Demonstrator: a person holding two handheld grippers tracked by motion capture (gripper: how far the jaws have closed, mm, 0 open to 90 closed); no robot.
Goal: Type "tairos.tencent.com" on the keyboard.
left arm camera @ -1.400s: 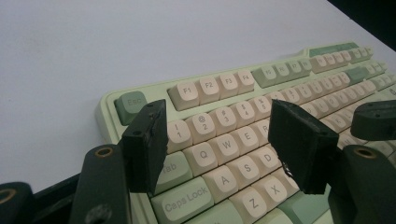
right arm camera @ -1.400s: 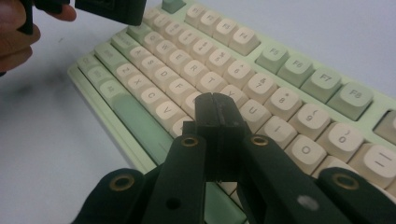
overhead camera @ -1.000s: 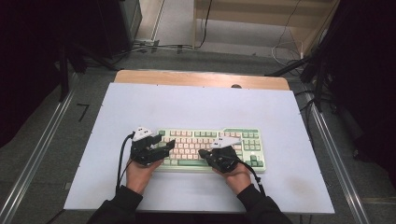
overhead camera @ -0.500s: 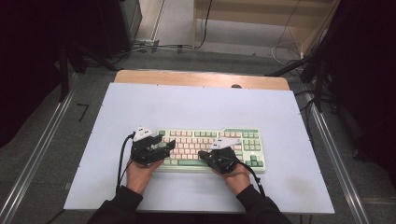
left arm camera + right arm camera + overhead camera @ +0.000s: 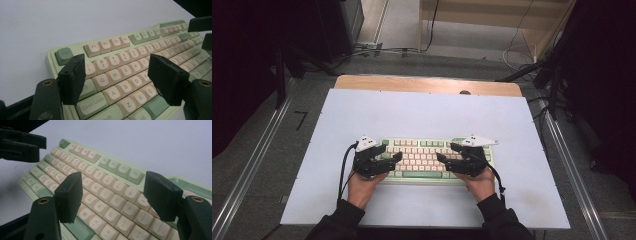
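One green-and-cream keyboard [image 5: 427, 157] lies near the front edge of the white desk [image 5: 427, 112], and two claws hover over it, the left claw [image 5: 393, 161] above its left end and the right claw [image 5: 445, 152] above its right half, both having just been opening, jaws apart and empty.

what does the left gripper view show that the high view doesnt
Left gripper view alone: readable key legends, such as the Esc key and Caps Lock key, with the left gripper open above the letter keys.

High view alone: the whole white table, the wooden edge behind it, the floor cables, and the person's hands and dark sleeves.

Both: the green and cream keyboard and the right gripper, open; both grippers' jaws have just been opening, with nothing gripped.
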